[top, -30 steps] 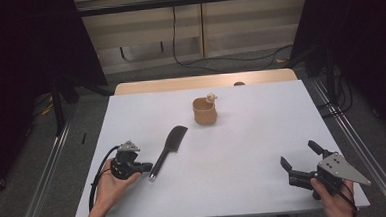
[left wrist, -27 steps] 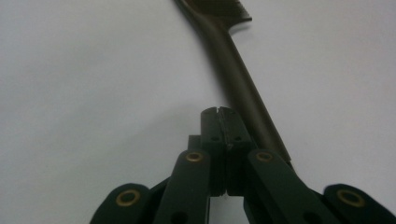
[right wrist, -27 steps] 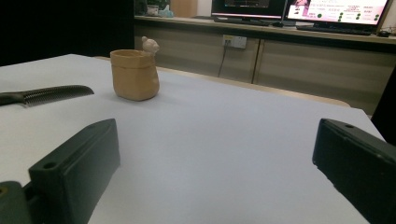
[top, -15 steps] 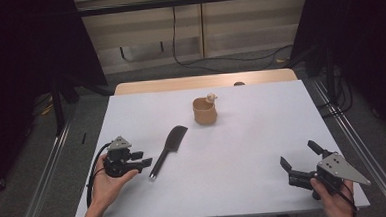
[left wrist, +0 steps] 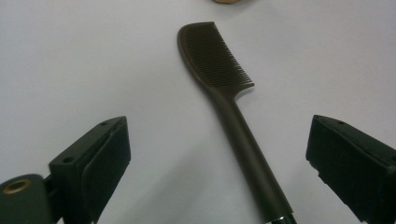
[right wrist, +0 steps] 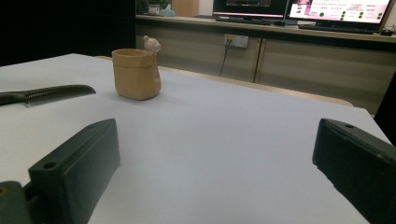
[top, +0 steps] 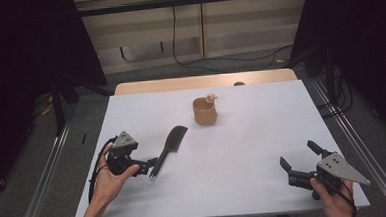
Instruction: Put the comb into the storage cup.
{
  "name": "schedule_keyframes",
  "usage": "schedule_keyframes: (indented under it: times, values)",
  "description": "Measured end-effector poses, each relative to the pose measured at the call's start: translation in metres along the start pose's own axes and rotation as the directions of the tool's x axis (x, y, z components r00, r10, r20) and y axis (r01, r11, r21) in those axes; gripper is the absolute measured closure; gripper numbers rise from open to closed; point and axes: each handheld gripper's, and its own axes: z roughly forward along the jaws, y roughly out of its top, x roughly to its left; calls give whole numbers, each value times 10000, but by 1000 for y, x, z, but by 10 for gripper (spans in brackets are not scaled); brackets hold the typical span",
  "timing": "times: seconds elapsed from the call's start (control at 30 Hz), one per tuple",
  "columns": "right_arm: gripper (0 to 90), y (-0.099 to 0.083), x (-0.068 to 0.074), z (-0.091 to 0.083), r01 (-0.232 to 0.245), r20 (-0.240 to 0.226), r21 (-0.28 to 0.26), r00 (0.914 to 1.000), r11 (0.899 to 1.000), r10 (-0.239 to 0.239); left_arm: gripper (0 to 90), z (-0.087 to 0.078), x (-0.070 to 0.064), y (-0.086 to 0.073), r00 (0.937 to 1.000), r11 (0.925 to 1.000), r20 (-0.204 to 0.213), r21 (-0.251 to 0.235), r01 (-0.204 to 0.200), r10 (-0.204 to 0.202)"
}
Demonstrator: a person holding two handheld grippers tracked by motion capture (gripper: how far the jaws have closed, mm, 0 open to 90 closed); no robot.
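Note:
A dark brown comb [top: 169, 147] lies flat on the white table [top: 245, 186], teeth end away from me. My left gripper [top: 152, 167] is open at the comb's handle end. In the left gripper view the comb [left wrist: 219, 79] runs up between the two spread jaws, and neither jaw touches it. Farther back stands a tan cup [top: 205, 113] with a small figure on its rim. My right gripper [top: 298, 154] is held open at the front right with nothing between its fingers. It faces the cup [right wrist: 136, 74] and the comb [right wrist: 51, 93], both well ahead of it.
A wooden tabletop edge [top: 204, 81] shows behind the white table. Metal rails [top: 48, 161] run along both sides of the table. Cables lie on the floor at the back. Cabinets and lit monitors [right wrist: 336, 9] stand beyond the far edge.
The left gripper has drawn back slightly to the left along the comb's handle and rolled, so its grey plate faces up. The comb, the cup and the right gripper have stayed put.

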Motion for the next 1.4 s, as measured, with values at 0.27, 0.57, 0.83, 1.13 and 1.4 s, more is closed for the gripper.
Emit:
schedule_keyframes:
  times: [0.27, 0.57, 0.83, 1.13, 1.4]
  values:
    - [3, 0, 0, 1, 23, 0, -3, 10000, 10000, -23, 53, 14, -1, 14, 9995, 9954, -14, 902, 307, -307]
    - [3, 0, 0, 1, 22, -7, 2, 10000, 10000, -22, 59, 31, 0, 22, 9989, 9835, 35, 1751, 453, -466]
    - [3, 0, 0, 1, 62, -30, 1, 10000, 10000, -62, 68, 48, -1, 39, 9993, 9656, 344, 2600, 36, -130]
    - [3, 0, 0, 1, 51, -97, -8, 9999, 10000, -51, 131, 64, 0, 48, 9999, 9405, -48, 3395, 154, -146]
    - [3, 0, 0, 1, 52, -98, -3, 9999, 10000, -52, 251, 74, -4, 46, 9993, 9155, -97, 4004, 380, -373]
